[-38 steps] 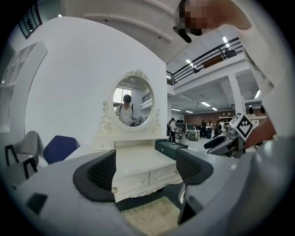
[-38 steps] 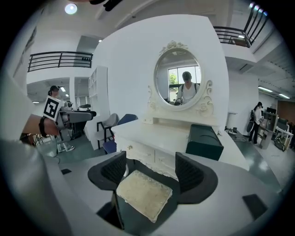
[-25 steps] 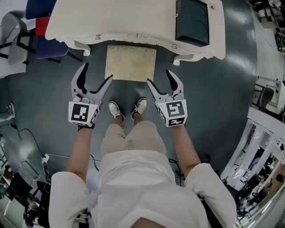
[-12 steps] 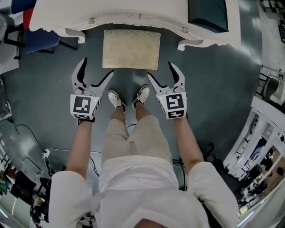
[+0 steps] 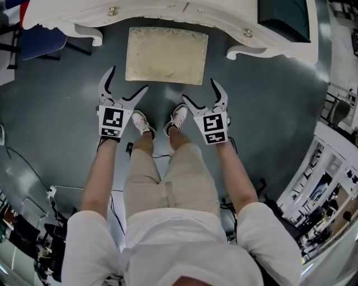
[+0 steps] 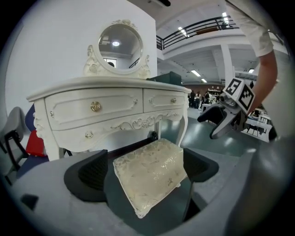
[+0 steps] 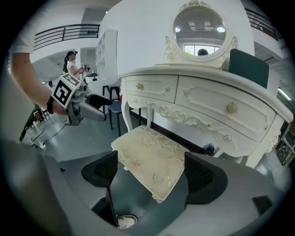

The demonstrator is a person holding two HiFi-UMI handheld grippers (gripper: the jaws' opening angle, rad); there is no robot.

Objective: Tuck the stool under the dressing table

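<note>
A stool with a cream patterned cushion [image 5: 166, 55] stands on the grey floor just in front of the white dressing table [image 5: 168, 12], outside its knee space. My left gripper [image 5: 125, 84] hangs near the stool's near left corner, apart from it, jaws opening with nothing between them. My right gripper [image 5: 200, 91] hangs near the near right corner, jaws also opening and empty. In the left gripper view the stool [image 6: 150, 175] lies ahead between my spread jaws, below the dressing table [image 6: 106, 113]. The right gripper view shows the stool [image 7: 151, 159] and dressing table [image 7: 207, 101] likewise.
The person's white shoes [image 5: 178, 116] stand just behind the stool. A dark box [image 5: 284, 17] sits on the table's right end. A blue chair [image 5: 42, 42] stands at the table's left. Cables [image 5: 33, 173] trail on the floor at left; benches [image 5: 330, 184] line the right.
Both grippers have dropped lower toward the floor and their jaws have spread wider. The stool and dressing table have not moved; the head view has tipped closer over them.
</note>
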